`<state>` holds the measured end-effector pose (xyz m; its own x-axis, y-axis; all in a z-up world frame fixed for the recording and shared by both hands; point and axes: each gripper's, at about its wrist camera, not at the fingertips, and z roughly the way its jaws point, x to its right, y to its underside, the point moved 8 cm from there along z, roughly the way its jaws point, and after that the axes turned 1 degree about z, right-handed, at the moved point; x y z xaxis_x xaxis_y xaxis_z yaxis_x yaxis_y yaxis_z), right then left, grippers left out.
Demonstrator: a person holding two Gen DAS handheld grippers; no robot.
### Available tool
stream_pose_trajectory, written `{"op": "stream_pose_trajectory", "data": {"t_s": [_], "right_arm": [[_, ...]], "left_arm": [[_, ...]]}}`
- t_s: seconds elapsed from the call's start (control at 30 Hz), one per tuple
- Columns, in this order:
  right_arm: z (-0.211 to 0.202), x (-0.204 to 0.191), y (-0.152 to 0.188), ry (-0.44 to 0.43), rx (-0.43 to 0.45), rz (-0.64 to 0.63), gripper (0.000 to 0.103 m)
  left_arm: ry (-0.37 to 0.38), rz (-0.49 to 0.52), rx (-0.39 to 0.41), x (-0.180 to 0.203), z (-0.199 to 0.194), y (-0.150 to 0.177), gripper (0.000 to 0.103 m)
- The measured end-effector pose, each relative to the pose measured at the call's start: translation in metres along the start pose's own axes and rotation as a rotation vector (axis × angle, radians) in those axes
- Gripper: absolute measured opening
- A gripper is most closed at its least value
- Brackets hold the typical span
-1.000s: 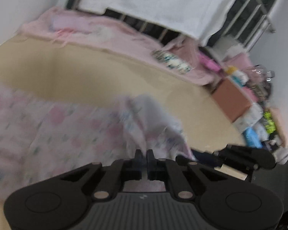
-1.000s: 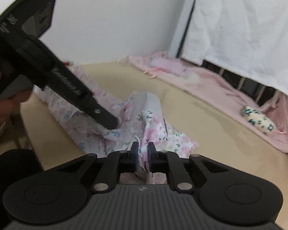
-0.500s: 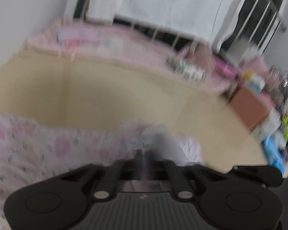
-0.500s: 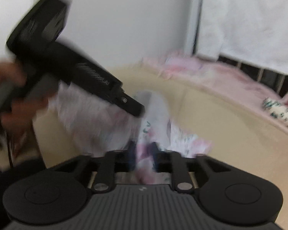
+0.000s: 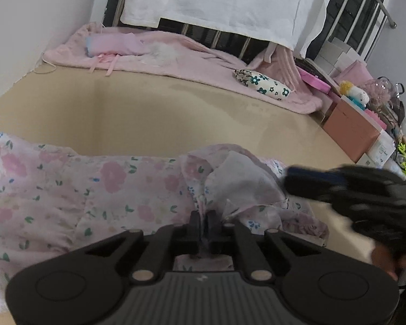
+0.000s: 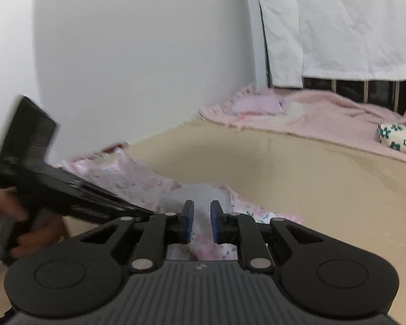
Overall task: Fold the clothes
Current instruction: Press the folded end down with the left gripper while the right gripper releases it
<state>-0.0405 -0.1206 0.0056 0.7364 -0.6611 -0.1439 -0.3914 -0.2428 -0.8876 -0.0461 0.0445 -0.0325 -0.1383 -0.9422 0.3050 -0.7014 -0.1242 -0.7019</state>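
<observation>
Nearest to me, the left gripper (image 5: pixel 202 220) has its two black fingers pressed almost together, pinching a fold of the floral garment (image 5: pixel 75 189) right at the tips. The pale pink cloth, printed with pink blossoms and small green leaves, lies spread over the tan bed surface (image 5: pixel 176 113), stretching away to the left of that gripper, with a bunched, turned-over grey-white flap (image 5: pixel 241 178) rising just ahead of the fingers. To the right of the flap sits the right gripper (image 5: pixel 292 180), blurred, its blue-padded tips close beside the bunched cloth.

From the right wrist view, that gripper's blue pads (image 6: pixel 189 220) stand spread apart with a clear gap, and the garment shows through the gap below them; nothing is clamped between them. The left tool comes in low from the left side there, held by a hand (image 6: pixel 2 216) that is smeared by motion, its tip down at the cloth.

Farther off, a pink fleecy blanket (image 5: pixel 176 54) lies rumpled along the far edge of the bed, with a small white pouch with dark flowers (image 5: pixel 262 84) resting on it. Behind that, a white sheet (image 5: pixel 216 2) hangs over a metal rail, and a pinkish-brown box (image 5: pixel 349 127) stands among clutter at the right.
</observation>
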Motion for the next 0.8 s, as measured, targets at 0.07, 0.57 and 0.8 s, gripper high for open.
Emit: {"op": "stream_pose_trajectory", "data": {"t_s": [0.07,0.57,0.8], "right_arm": [[0.0,0.002,0.001,0.003,-0.001,0.015,0.013],[-0.005,0.023,0.011,0.039,-0.026,0.102,0.031],[0.023,0.008,0.037,0.09,-0.156,0.0,0.028]], "left_arm": [[-0.017,-0.042,0.015,-0.008,-0.005,-0.001,0.021],[0.039,0.29,0.138,0.058,-0.028,0.001,0.067],[-0.06,0.322,0.043,0.028,-0.018,0.018,0.007]]}}
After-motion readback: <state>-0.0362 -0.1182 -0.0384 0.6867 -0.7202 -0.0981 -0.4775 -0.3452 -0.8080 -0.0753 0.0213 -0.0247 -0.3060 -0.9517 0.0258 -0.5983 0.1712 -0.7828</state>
